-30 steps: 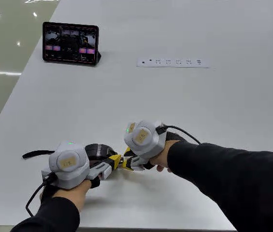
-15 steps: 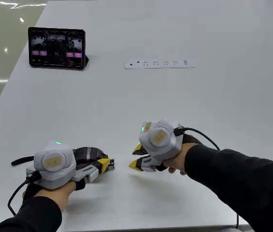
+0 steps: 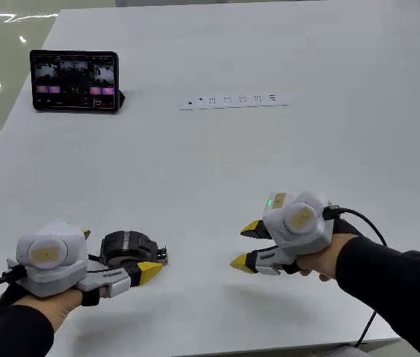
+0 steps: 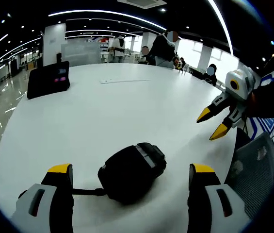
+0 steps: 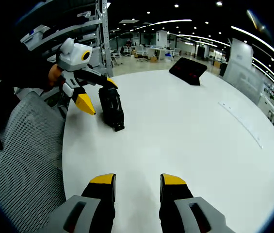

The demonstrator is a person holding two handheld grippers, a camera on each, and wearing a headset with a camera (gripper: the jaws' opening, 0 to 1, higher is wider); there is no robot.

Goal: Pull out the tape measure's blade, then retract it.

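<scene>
The black tape measure (image 3: 128,249) lies on the white table (image 3: 217,171) near its front left edge, and no blade shows outside the case. My left gripper (image 3: 144,262) is open, its yellow-tipped jaws standing either side of the tape measure (image 4: 133,170) without touching it. Its black strap (image 4: 84,191) trails back toward the left gripper (image 4: 131,169). My right gripper (image 3: 245,245) is open and holds nothing, off to the right of the case above the table. From the right gripper (image 5: 137,179), the tape measure (image 5: 111,108) and the left gripper (image 5: 98,93) lie ahead. The right gripper (image 4: 211,124) also enters the left gripper view.
A tablet (image 3: 74,80) stands at the table's far left. A white power strip (image 3: 233,100) lies at the far middle. A grey mesh chair (image 5: 25,160) sits off the table's near edge. Bare tabletop separates the two grippers.
My right gripper has drawn away to the right from the tape measure, where both grippers met a second ago. The tape measure stays by my left gripper. The head camera has shifted.
</scene>
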